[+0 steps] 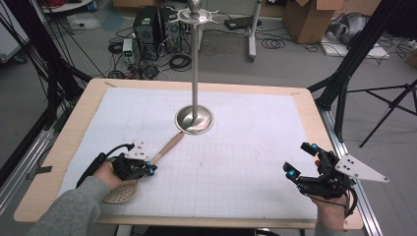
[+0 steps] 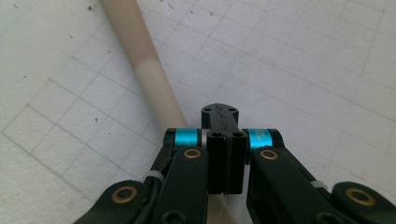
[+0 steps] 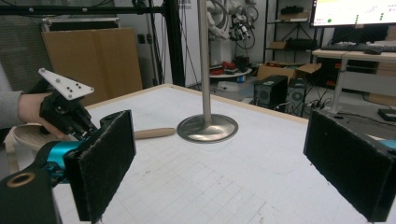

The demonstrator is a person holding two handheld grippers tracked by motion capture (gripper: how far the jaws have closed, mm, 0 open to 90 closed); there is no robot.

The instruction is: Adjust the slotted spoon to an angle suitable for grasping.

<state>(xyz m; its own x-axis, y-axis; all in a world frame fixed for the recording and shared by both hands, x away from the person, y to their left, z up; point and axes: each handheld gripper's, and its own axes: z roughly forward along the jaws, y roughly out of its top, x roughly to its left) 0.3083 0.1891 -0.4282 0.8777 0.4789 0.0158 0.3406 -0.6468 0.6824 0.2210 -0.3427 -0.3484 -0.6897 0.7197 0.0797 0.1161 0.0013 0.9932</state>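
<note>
At the left of the high view, the left gripper (image 1: 150, 168) has its fingers closed on the handle of a wooden slotted spoon (image 1: 164, 150) — in the left gripper view the pads meet around that pale handle (image 2: 154, 84). The spoon lies on the gridded white surface (image 1: 236, 162), its perforated bowl near the front edge under the hand, its handle tip just beside the round base of a metal stand (image 1: 194, 119) at the middle. At the right, the right gripper (image 1: 301, 160) hovers near the front corner — its fingers (image 3: 105, 158) spread wide, nothing between them.
</note>
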